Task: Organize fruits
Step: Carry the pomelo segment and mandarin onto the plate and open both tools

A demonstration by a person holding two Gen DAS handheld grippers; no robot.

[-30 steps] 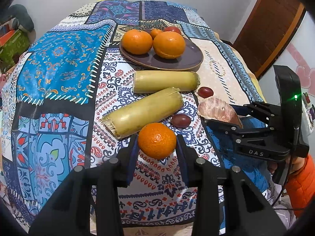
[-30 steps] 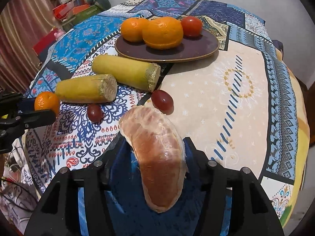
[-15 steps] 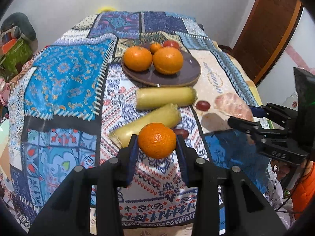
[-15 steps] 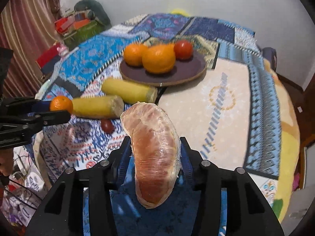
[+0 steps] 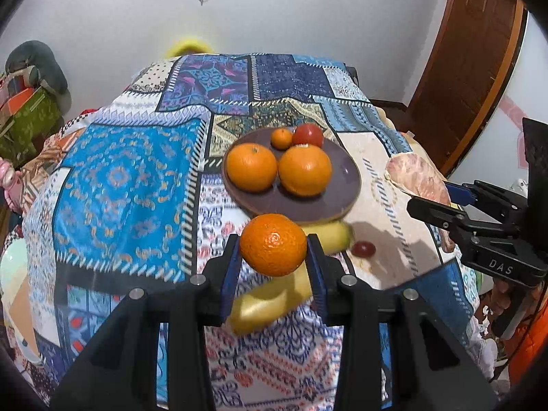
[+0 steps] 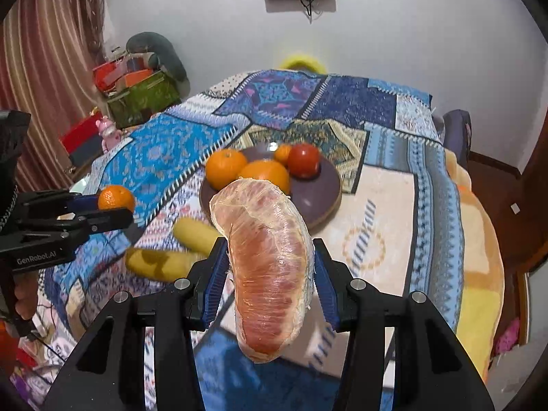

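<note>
Both fruits rose: left gripper (image 5: 273, 263) squeezes the mandarin (image 5: 273, 245), right gripper (image 6: 270, 286) squeezes the pomelo slice (image 6: 270, 267). Lower them gently onto the plate (image 5: 346, 185).

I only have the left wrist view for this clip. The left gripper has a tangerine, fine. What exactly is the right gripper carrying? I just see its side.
Observer: A peeled pomelo segment, wrapped in its membrane, pinched between the right gripper pads.
Operator: Does the segment sit fully inside the jaws?
Observer: No. It sticks out well past the fingertips toward the plate, and its near end hangs back behind the pads.
Operator: Anything beside the table I can't see?
Observer: A striped curtain hangs at the left of the right wrist view, with a pink toy figure below it.
</note>
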